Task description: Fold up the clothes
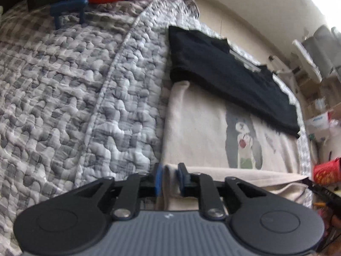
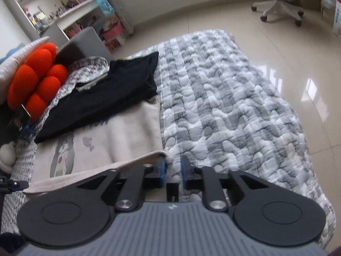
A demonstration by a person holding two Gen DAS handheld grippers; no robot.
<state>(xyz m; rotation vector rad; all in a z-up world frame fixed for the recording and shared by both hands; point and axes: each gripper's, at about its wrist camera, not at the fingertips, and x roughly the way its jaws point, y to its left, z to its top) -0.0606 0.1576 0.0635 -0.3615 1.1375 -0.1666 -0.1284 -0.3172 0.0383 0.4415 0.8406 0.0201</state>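
Cream shirt point(image 1: 198, 132) mid-fold on the quilt point(image 1: 74, 106), hem doubled over, black garment point(image 1: 230, 74) across its far end.
Left wrist: left gripper point(image 1: 170, 178) fingers narrow, pinching hem corner. Right wrist: right gripper point(image 2: 172, 170) narrow, hem corner point(image 2: 165, 155) at its left pad, grip unclear. Next: carry both corners evenly toward the black garment.

A grey-and-white checked quilt point(image 2: 223, 111) covers the bed, with an orange lobed cushion point(image 2: 36, 81) at the left of the right wrist frame. Behind it, at upper left, stands a white bookshelf point(image 2: 64, 6). At upper right, an office chair's wheeled base point(image 2: 279, 10) rests on the glossy tiled floor point(image 2: 298, 64).
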